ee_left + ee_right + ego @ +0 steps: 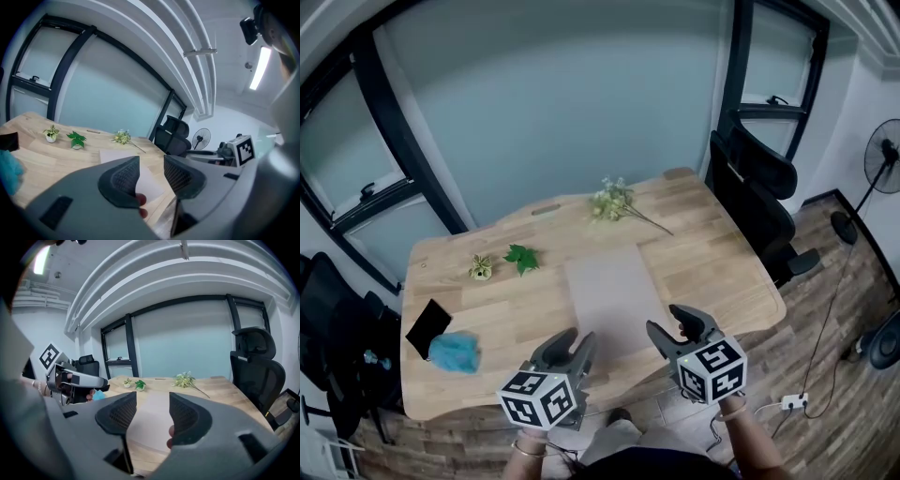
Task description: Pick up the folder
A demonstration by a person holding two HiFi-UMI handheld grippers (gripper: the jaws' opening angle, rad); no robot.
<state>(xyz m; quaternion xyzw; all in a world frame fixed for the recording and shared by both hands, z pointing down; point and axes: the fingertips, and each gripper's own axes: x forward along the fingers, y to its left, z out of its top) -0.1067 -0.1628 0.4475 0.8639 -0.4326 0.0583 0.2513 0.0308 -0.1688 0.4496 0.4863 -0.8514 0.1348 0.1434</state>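
The folder [614, 291] is a pale, flat rectangle lying in the middle of the wooden table [712, 246], its near edge close to the table's front. My left gripper [574, 345] hovers at the front edge just left of the folder's near corner, jaws open and empty. My right gripper [675, 324] hangs at the folder's near right corner, open with nothing in it. In the left gripper view the folder [115, 155] lies beyond the open left gripper [152, 171]. In the right gripper view the folder [155, 399] shows past the gap of the right gripper [153, 411].
A blue fluffy thing [455, 353] and a black flat object [428, 325] lie at the table's left front. A small potted plant [481, 268], a green leaf [522, 257] and a flower sprig [614, 200] sit farther back. A black office chair [759, 202] stands at the right.
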